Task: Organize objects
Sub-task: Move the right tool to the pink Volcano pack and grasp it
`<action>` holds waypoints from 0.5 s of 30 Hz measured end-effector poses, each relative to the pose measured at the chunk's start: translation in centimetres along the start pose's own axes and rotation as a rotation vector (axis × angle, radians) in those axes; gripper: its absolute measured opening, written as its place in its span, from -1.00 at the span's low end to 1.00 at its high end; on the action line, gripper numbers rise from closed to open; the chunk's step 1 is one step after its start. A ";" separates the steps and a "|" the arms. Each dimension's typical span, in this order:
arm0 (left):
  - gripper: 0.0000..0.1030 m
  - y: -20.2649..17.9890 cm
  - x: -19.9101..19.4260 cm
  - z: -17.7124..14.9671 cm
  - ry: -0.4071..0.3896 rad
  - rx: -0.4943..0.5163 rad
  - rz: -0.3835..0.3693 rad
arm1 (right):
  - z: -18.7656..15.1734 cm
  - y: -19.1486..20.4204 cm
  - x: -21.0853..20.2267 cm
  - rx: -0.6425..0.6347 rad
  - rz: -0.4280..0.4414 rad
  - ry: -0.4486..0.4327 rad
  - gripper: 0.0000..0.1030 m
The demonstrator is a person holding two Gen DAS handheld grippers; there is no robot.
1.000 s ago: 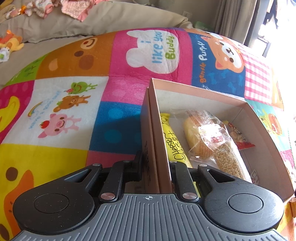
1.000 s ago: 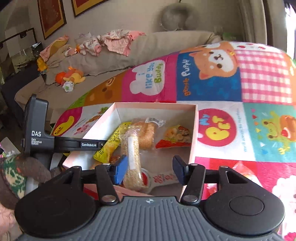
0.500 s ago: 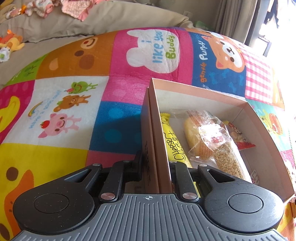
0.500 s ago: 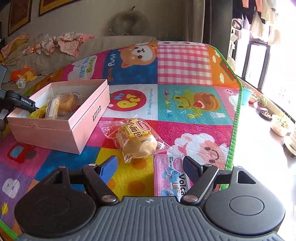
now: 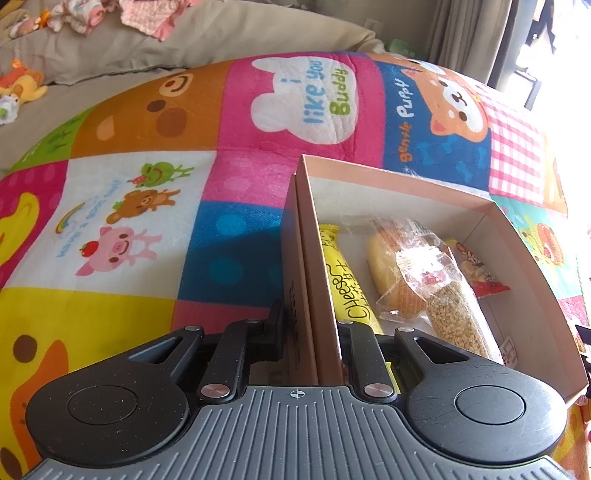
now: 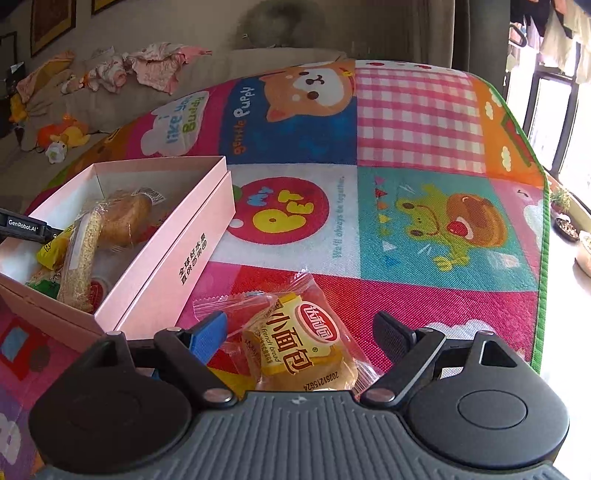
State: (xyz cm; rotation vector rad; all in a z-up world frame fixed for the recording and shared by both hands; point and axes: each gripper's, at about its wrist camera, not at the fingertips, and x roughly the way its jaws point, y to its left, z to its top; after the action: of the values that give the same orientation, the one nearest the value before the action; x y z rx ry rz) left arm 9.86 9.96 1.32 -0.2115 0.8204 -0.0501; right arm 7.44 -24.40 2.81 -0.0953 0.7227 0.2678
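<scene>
A pink open box (image 5: pixel 402 188) (image 6: pixel 173 258) lies on the colourful play mat. Inside are a yellow cheese stick (image 5: pixel 347 288), a wrapped bun (image 5: pixel 391 273), a sesame bar (image 5: pixel 454 314) and a red snack packet (image 5: pixel 480 273). My left gripper (image 5: pixel 314 325) is shut on the box's left wall. My right gripper (image 6: pixel 301 332) is open, its fingers on either side of a wrapped yellow French bread bun (image 6: pixel 299 350) lying on the mat beside the box.
The play mat (image 6: pixel 424 229) ends at a green edge (image 6: pixel 541 295) on the right, with floor and small pots beyond. A beige sofa (image 5: pixel 221 33) with clothes and toys lies behind the mat.
My right gripper swung away from the box to the right, then came down close over the wrapped bread bun. The left gripper and the box stayed still.
</scene>
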 end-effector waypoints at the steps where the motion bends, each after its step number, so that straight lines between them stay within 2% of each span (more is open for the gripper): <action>1: -0.65 0.0 0.0 0.0 0.000 0.000 0.001 | 0.1 0.0 0.1 0.005 0.008 0.003 0.56; 2: -0.65 0.0 0.0 0.0 0.001 0.000 0.001 | 0.1 0.0 0.1 0.007 0.019 0.002 0.31; 3: -0.65 0.0 0.0 0.0 0.000 -0.001 0.000 | 0.1 0.0 -0.1 0.011 0.036 0.001 0.18; 5: -0.65 0.0 0.0 0.0 -0.001 -0.001 -0.001 | 0.2 0.2 -0.5 0.019 0.022 -0.013 0.03; 9: -0.65 0.2 0.0 -0.1 -0.005 -0.003 -0.004 | 0.2 0.0 -2.2 0.055 0.015 -0.041 -0.06; 12: -0.65 0.2 0.0 -0.1 -0.005 -0.002 -0.004 | 0.0 0.2 -4.4 0.067 0.012 -0.079 -0.31; 15: -0.65 0.2 0.0 -0.1 -0.006 -0.003 -0.006 | -0.7 0.5 -7.0 0.074 0.042 -0.102 -0.36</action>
State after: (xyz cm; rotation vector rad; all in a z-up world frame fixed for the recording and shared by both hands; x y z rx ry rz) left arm 9.77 10.13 1.22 -0.2164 0.8136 -0.0535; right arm 1.87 -25.48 6.97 0.0037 0.6328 0.2834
